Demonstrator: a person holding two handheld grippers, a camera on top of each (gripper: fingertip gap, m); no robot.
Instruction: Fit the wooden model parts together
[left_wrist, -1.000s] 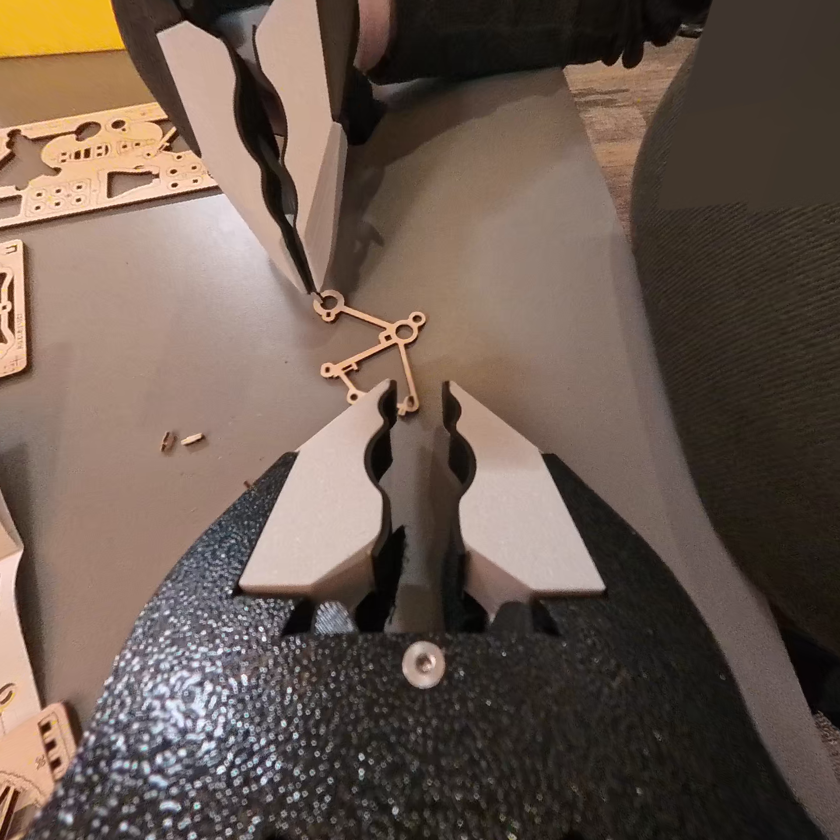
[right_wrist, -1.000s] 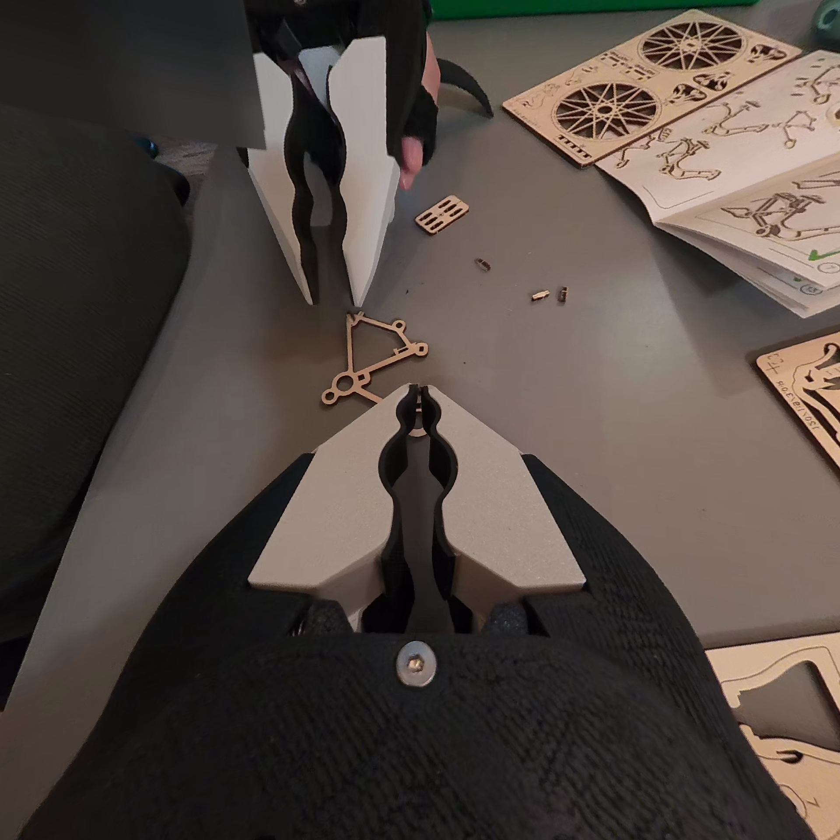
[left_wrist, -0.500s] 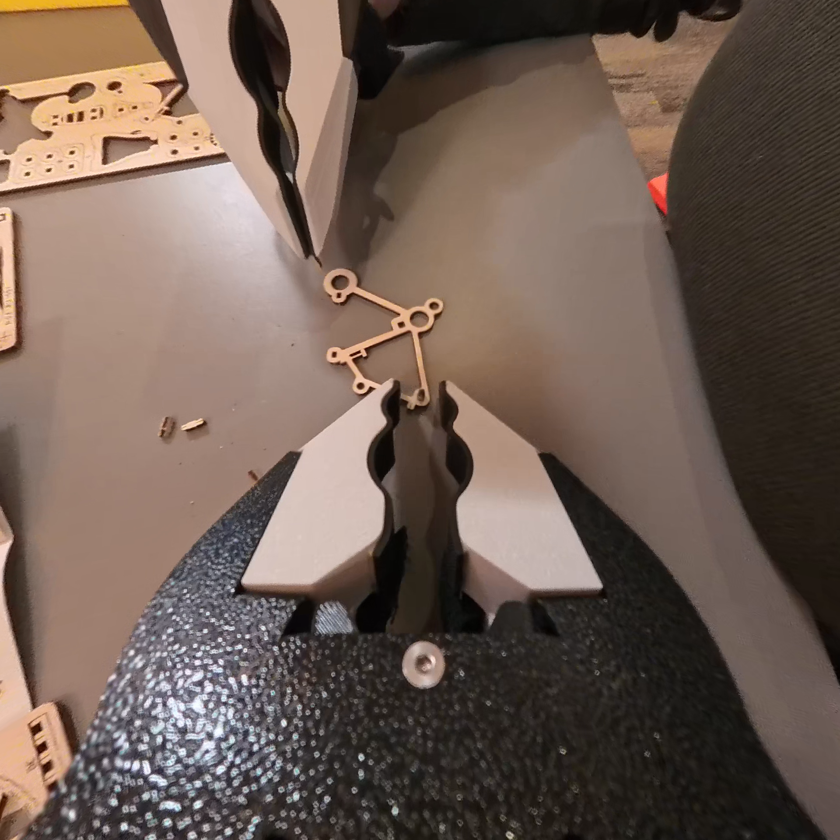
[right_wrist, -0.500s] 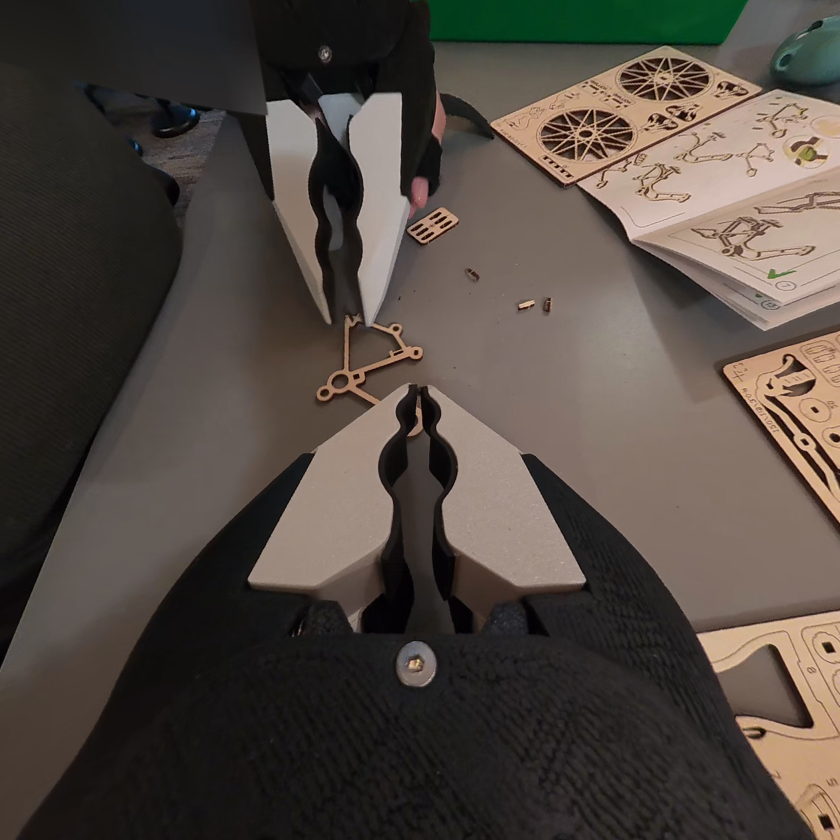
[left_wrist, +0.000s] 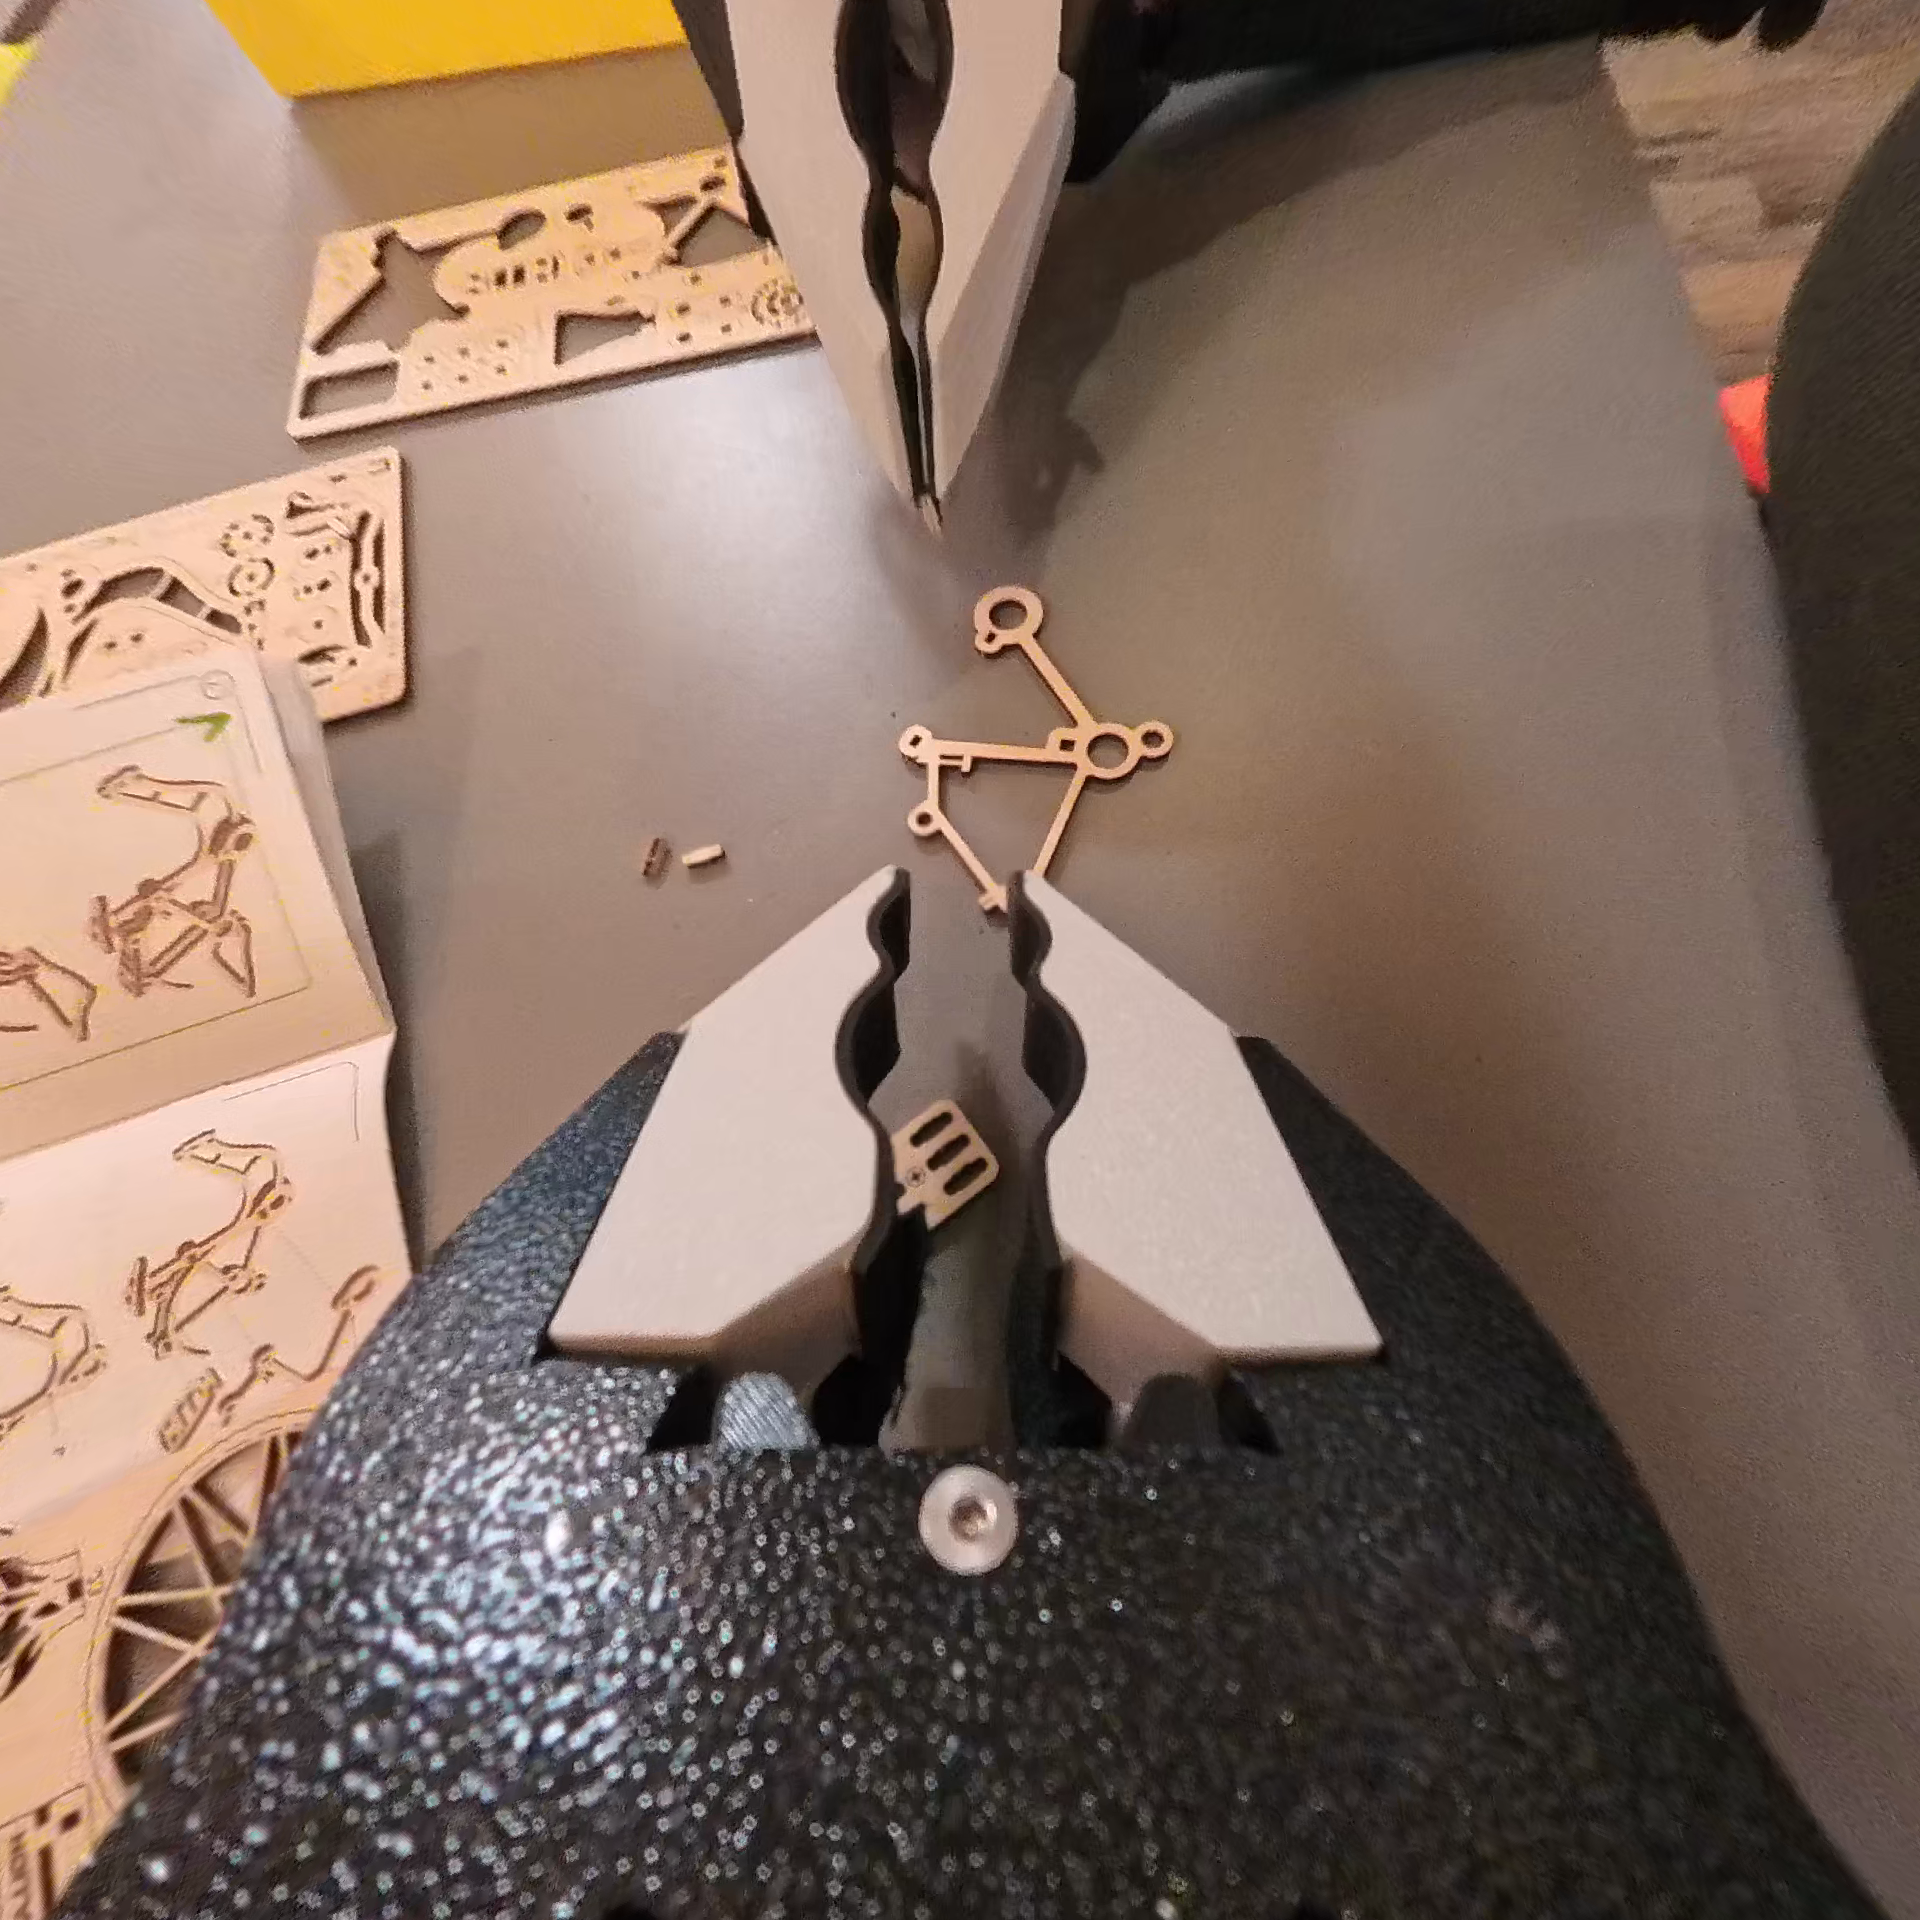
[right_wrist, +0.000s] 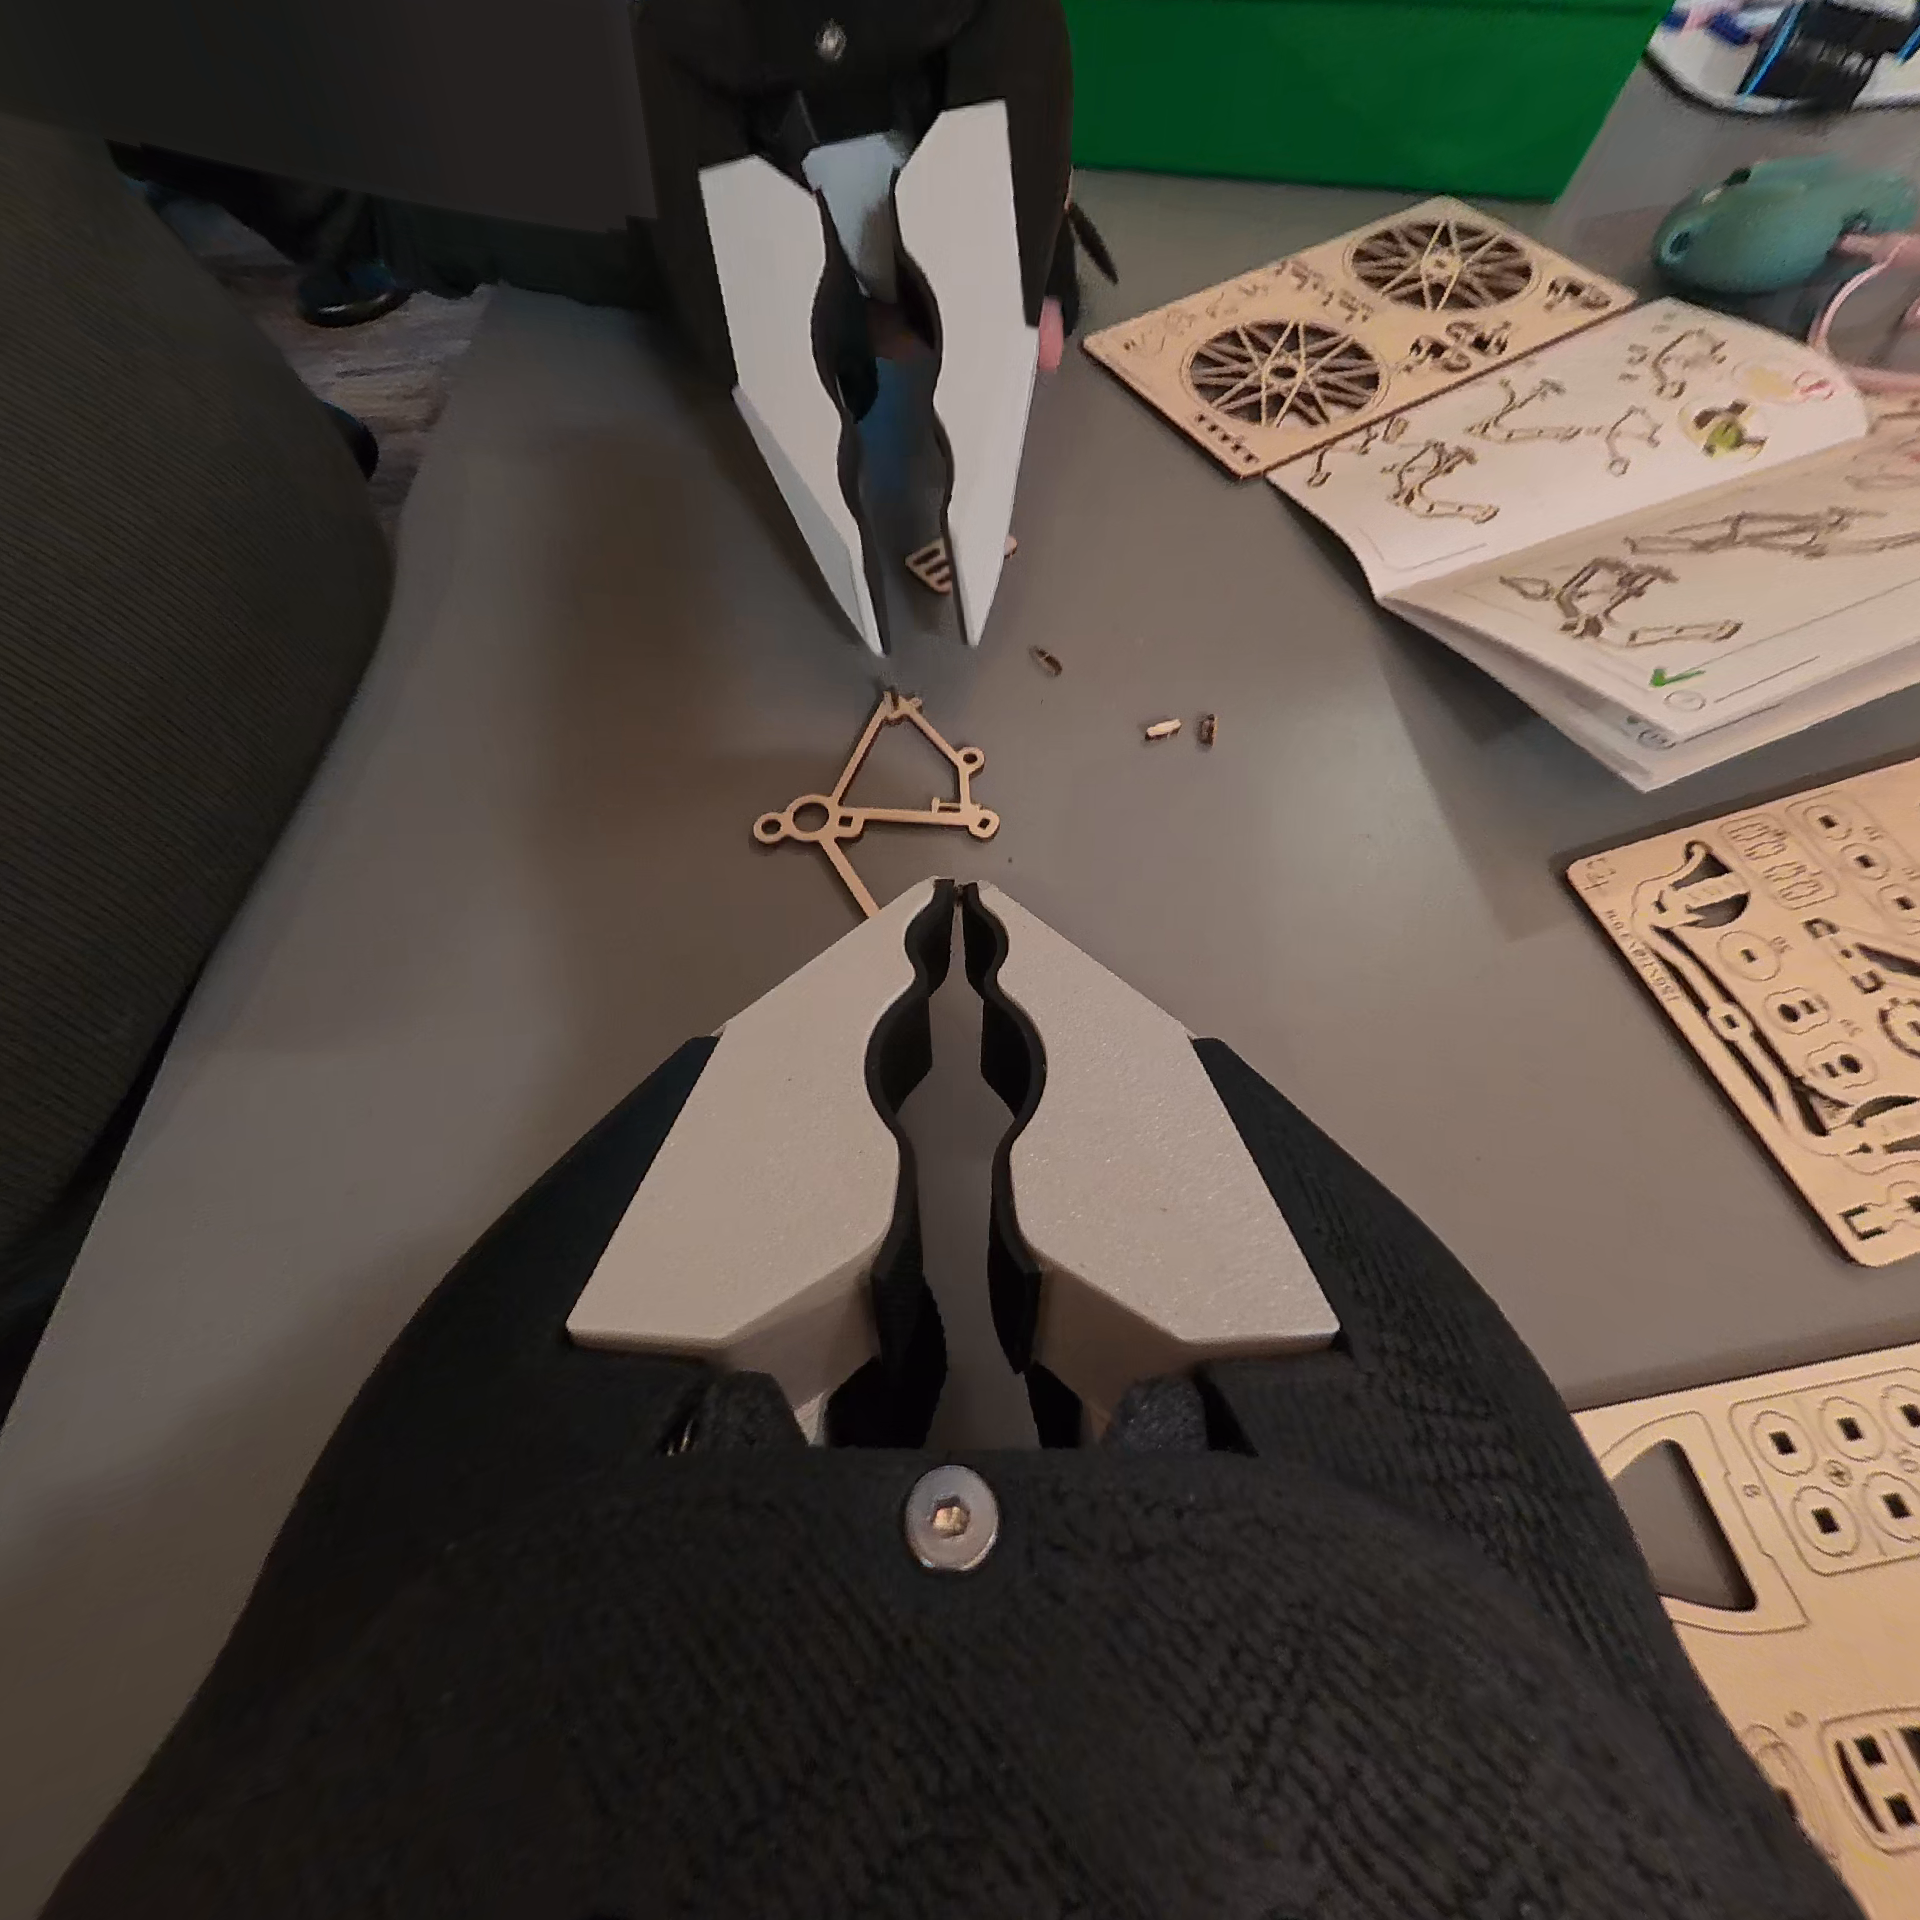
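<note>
A dull grey counter (right_wrist: 1299, 935) is seen, curved along one edge beside a dark fabric seat (right_wrist: 156, 727). A thin wooden frame part (right_wrist: 883, 800) lies flat on it between both grippers. The left gripper (left_wrist: 961, 894) is spread and bare; the right gripper (right_wrist: 958, 891) is pressed nearly together, nothing gripped. Cut-out wooden sheets (right_wrist: 1766, 987), an open booklet (right_wrist: 1610, 540) and a green box (right_wrist: 1351, 94) are seen around.

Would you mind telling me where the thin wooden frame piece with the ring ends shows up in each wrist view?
Left wrist view: the wooden frame piece lies flat on the grey table, centre, just ahead of the left gripper.
Right wrist view: the same piece lies left of centre, just beyond the right gripper.
Shared landmark: two tiny wooden pegs lying side by side.
</note>
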